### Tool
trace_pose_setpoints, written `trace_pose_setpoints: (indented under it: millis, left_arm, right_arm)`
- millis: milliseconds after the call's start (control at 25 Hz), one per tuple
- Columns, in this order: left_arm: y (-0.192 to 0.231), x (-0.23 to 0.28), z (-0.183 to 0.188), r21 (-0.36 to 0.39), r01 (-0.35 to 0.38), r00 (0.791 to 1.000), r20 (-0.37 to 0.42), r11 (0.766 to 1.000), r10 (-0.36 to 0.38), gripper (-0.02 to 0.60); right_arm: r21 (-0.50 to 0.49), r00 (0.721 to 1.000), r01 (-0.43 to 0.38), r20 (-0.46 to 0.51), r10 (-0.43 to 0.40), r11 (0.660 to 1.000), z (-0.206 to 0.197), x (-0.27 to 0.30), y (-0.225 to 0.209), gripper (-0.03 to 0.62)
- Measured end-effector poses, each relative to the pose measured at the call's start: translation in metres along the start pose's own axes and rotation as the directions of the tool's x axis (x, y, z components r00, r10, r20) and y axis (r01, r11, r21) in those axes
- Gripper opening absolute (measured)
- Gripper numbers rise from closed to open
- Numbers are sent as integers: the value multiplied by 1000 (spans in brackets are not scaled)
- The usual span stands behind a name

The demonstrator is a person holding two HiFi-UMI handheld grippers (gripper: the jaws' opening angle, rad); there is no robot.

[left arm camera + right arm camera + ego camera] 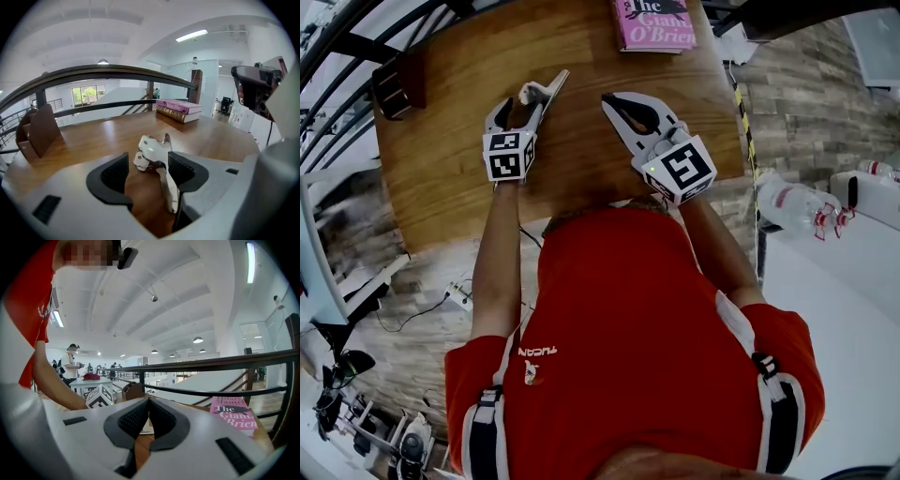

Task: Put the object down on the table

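Okay, left gripper (147, 168) has its fingers spread wide, pinching nothing. The metal bracket (152, 150) lies on the tabletop (441, 141) between them, left of centre, maybe brushing one pad, hard to tell. Right gripper (147, 408) is nearby, fingers pressed together, empty. Pink book (652, 23) sits at the far edge.

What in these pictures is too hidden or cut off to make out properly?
Metal piece: left gripper view, its near end runs behind the left gripper; what it is stays unclear.
Pink book: head view, top edge cuts off the cover.
Brown holder: head view, in shadow, inside unseen.
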State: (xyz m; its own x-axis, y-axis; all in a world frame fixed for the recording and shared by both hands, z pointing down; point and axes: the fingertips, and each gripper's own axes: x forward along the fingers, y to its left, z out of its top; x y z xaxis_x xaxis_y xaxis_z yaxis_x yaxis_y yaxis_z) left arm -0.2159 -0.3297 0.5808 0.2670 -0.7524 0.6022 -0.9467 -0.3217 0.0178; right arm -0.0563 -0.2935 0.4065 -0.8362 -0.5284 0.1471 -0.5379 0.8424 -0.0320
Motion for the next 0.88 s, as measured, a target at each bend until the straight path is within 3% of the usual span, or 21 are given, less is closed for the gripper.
trace_pose_setpoints:
  millis: [200,440,520,680,880]
  left_arm:
    - [13,-13,7,-20,-18,999,37,1000,19,256]
    - [4,-50,55,-35,-6,979,205,999,13,253]
    - [-3,-70,77,-39,3,958,286,999,9,225]
    - [-17,-111,117,-55,22,896,444,998,4,105]
    - [-33,-157,147,-80,69,818,576,994,-11,18]
  right_arm:
    - [-2,1000,-4,11,4,1000,4,5,2,25]
    - [20,998,-11,59,9,1000,18,11,6,25]
    - [26,997,-15,76,13,1000,23,12,9,25]
    - [44,993,-28,115,22,999,34,11,16,25]
    - [61,983,-48,179,36,997,56,6,25,25]
